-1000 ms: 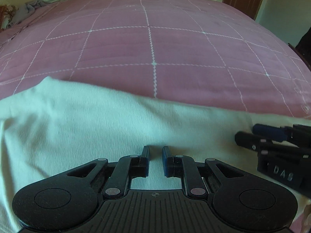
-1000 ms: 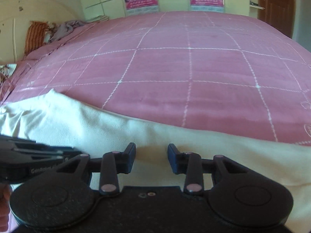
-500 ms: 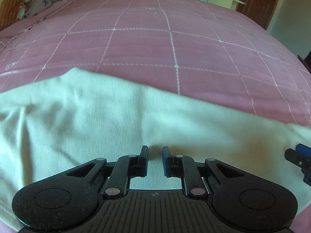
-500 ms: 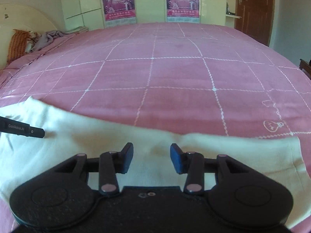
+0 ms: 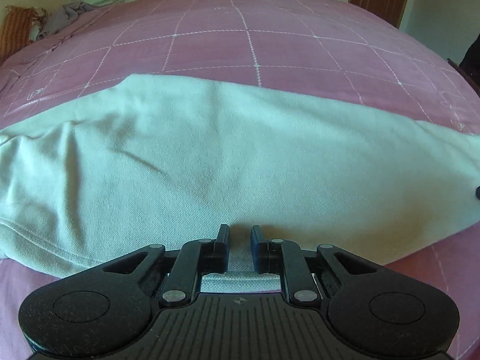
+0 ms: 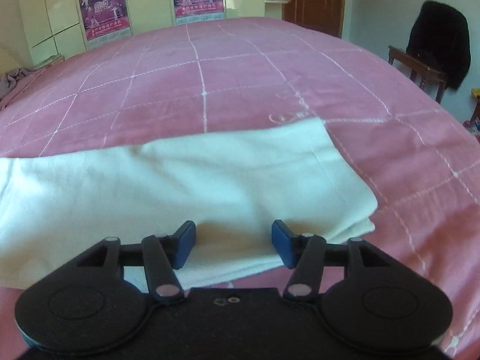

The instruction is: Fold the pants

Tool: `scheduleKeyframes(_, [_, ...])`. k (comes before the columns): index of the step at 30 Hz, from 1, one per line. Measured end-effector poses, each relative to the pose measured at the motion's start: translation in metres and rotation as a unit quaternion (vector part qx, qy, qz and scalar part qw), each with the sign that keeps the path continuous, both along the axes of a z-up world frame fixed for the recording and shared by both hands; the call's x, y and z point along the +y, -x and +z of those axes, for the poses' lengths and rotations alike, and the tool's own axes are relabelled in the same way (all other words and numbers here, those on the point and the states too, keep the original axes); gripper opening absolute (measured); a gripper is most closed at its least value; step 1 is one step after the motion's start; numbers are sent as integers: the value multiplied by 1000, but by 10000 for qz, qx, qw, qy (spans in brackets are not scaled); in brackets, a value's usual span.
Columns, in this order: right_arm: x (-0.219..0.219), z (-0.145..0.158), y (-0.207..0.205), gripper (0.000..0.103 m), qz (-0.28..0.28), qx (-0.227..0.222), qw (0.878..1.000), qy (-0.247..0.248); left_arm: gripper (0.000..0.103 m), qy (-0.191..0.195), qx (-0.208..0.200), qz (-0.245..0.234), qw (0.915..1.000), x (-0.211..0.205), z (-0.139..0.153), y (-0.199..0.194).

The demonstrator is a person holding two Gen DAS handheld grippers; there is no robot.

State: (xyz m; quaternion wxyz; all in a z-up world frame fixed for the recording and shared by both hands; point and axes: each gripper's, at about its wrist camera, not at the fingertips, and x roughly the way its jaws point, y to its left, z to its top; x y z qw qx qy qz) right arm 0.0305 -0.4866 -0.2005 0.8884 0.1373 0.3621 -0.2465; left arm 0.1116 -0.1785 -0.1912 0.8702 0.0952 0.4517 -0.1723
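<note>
The white pants (image 5: pixel 225 162) lie flat across the pink quilted bed, legs stacked lengthwise. My left gripper (image 5: pixel 240 235) hovers over their near edge with a narrow gap between its jaws; cloth shows in the gap but I cannot tell if it is pinched. In the right wrist view the pants' (image 6: pixel 180 186) leg hems end at the right (image 6: pixel 345 186). My right gripper (image 6: pixel 233 241) is wide open just above the near edge of the leg ends, holding nothing.
The pink bedspread (image 6: pixel 240 75) with white grid lines stretches far beyond the pants. A wooden chair with a black garment (image 6: pixel 435 48) stands at the right of the bed. Pillows and grey clothes (image 5: pixel 60 15) lie at the far left. Wardrobe and door stand behind.
Both grippers have moved apart along the pants, left one leftward, right one to the leg ends. The right jaws have opened wider. The pants have settled flat on the bed.
</note>
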Motion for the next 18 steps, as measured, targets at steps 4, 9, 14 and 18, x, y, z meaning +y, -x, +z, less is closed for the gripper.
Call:
scheduleKeyframes(4, [-22,14,25,53,-540,-488,9960,-514,16,145,147,146,9997,3,11,1])
scheduleKeyframes(9, [-40,21,41,54,-937,-507,9924,-617,16,370,294,171,9987,-13,15,2])
scheduleKeyframes(14, [-18,33,15,54,-327,-401,9987,4,16,156,293,2,9994,-44,7,6])
scheduleKeyframes(18, [-13,23,-22,54,17,-47,9997,251,19,-26,208,-140,9997,-47,0,9])
